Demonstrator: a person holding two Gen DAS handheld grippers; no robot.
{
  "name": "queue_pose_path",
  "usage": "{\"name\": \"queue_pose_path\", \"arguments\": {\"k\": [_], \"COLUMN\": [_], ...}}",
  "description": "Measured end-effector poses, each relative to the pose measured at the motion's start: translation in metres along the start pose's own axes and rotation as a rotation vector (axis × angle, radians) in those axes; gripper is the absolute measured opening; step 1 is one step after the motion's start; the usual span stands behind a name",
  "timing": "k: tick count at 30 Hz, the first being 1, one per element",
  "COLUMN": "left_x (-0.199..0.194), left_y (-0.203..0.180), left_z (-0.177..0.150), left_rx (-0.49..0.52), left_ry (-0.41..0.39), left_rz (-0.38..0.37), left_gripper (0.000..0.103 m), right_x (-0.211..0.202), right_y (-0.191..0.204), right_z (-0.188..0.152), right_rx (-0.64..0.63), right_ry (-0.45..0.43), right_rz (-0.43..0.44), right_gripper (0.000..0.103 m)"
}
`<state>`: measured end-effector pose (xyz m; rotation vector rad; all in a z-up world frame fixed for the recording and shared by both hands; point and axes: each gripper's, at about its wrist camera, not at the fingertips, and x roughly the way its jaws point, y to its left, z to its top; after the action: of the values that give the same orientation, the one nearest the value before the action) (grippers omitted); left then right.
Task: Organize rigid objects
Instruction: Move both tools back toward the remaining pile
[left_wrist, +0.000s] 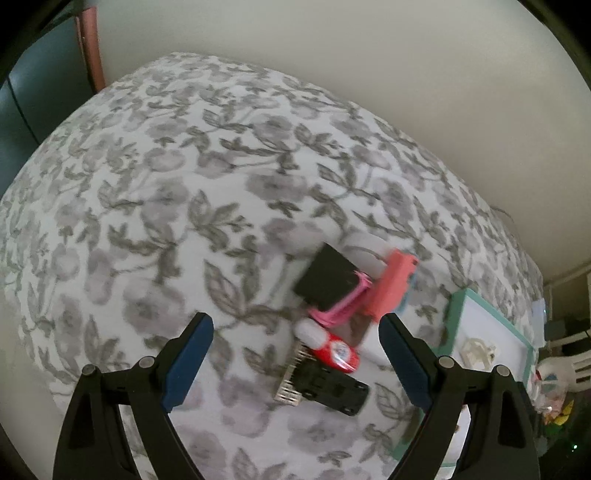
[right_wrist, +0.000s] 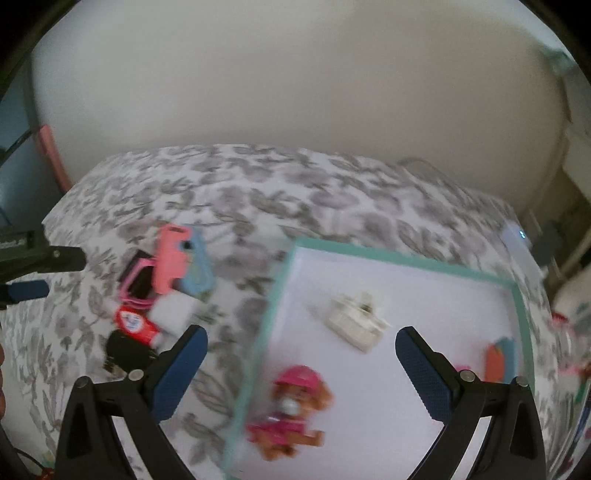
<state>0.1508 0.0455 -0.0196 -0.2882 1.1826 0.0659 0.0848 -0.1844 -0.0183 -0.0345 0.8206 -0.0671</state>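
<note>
Left gripper (left_wrist: 295, 354) closest to lens: jaws wide, nothing held, hanging over the pile of small items. Red tube (left_wrist: 334, 349) and black connector board (left_wrist: 325, 387) sit between the fingers; black-pink case (left_wrist: 328, 284) and coral case (left_wrist: 391, 286) at 12 to 1 o'clock. Teal-rimmed tray (left_wrist: 456, 306) at 3 o'clock. Looks like pick selection; next move needs a descent onto one piece.

Right gripper (right_wrist: 301, 363): also wide, empty, above the tray (right_wrist: 284, 273). Dog figure (right_wrist: 291, 413) at 6 o'clock and white clip (right_wrist: 354, 323) at 12 lie inside. Floral bedcover (right_wrist: 258, 184), plain wall (right_wrist: 258, 92) behind.

Left tool (left_wrist: 295, 363) gaping, right tool (right_wrist: 301, 373) gaping, both empty
</note>
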Motion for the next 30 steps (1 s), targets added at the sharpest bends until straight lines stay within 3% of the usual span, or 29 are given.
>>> {"name": "queue_pose_path", "arguments": {"k": [4,12,22,30], "left_x": [-0.001,0.008,0.061,0.061], "left_y": [0.022,0.058,0.057,0.072], "left_z": [0.009,0.016,0.001,0.004], "left_rx": [-0.008,-0.049,-0.021,-0.035], "left_ry": [-0.013,0.016,0.174,0.155], "left_rz": [0.031,0.070,0.097,0.140], "left_gripper": [0.091,0.091,0.091,0.091], "right_x": [0.004,0.037,0.073,0.088], "right_y": [0.034,0.070,0.092,0.102], "right_z": [0.008,-0.002,-0.016,-0.024], "right_rx": [-0.013,0.052,0.149,0.190], "right_ry": [0.012,0.156,0.267,0.309], "right_rz": [0.090,0.212,0.240,0.230], "right_gripper": [0.103,0.103,0.103,0.103]}}
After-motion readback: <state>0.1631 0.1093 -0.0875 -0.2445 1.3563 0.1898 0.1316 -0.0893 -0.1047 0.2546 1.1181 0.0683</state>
